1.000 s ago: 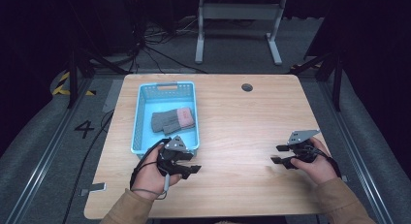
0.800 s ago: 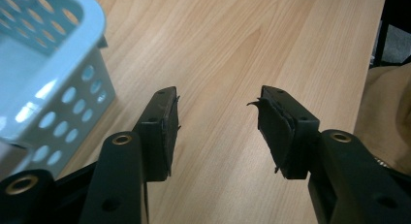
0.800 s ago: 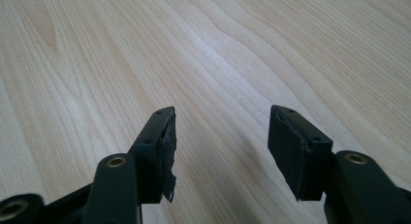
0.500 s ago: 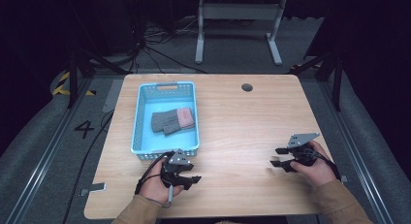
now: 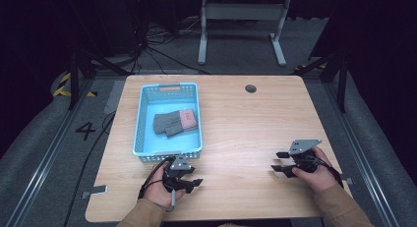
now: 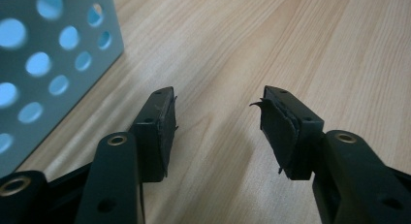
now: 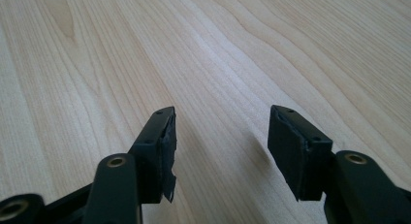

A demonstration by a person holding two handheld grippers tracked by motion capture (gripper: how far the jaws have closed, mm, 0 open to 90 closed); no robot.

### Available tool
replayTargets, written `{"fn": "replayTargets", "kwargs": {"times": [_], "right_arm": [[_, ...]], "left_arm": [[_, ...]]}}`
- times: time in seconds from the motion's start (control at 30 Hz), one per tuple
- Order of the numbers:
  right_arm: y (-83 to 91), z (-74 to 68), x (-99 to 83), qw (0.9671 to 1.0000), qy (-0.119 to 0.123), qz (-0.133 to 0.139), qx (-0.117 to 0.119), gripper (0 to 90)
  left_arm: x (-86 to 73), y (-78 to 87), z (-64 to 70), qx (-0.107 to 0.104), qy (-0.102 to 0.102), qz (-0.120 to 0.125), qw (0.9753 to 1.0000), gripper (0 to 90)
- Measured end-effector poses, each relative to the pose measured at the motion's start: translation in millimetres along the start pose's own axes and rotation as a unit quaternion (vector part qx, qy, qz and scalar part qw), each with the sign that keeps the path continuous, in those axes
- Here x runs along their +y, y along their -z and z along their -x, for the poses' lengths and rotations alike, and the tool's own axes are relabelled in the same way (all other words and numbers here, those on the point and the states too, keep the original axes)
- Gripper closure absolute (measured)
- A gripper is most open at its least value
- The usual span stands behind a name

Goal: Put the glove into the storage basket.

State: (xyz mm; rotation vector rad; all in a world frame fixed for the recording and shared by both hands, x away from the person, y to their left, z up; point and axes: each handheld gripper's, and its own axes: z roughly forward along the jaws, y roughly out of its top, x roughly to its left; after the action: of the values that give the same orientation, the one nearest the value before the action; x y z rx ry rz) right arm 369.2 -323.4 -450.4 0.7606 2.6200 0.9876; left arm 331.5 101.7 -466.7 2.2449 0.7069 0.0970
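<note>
Pale wood-grain counter carries a light blue perforated basket toward its left half, with a grey glove with a pink cuff lying flat inside. Just below the basket's near wall, the left tool rests low over the counter, jaws parted and gripping nothing; the glove lies beyond it, inside the basket. Well apart, at the counter's right, the right tool hovers with jaws likewise spread and empty.

You've got a wooden table mid-frame w/ a round hole near its upper edge. Grey stand top centre, cables upper left, floor no. "4" at left.
</note>
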Motion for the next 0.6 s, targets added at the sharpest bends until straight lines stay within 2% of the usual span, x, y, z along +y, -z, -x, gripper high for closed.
{"fn": "replayTargets", "kwargs": {"times": [0.6], "right_arm": [[0.4, -0.8, -0.6, 1.0, -0.004, 0.002, -0.001, 45.0]], "left_arm": [[2.2, 0.1, 1.9, -0.004, -0.001, -0.004, 1.0, 45.8]]}}
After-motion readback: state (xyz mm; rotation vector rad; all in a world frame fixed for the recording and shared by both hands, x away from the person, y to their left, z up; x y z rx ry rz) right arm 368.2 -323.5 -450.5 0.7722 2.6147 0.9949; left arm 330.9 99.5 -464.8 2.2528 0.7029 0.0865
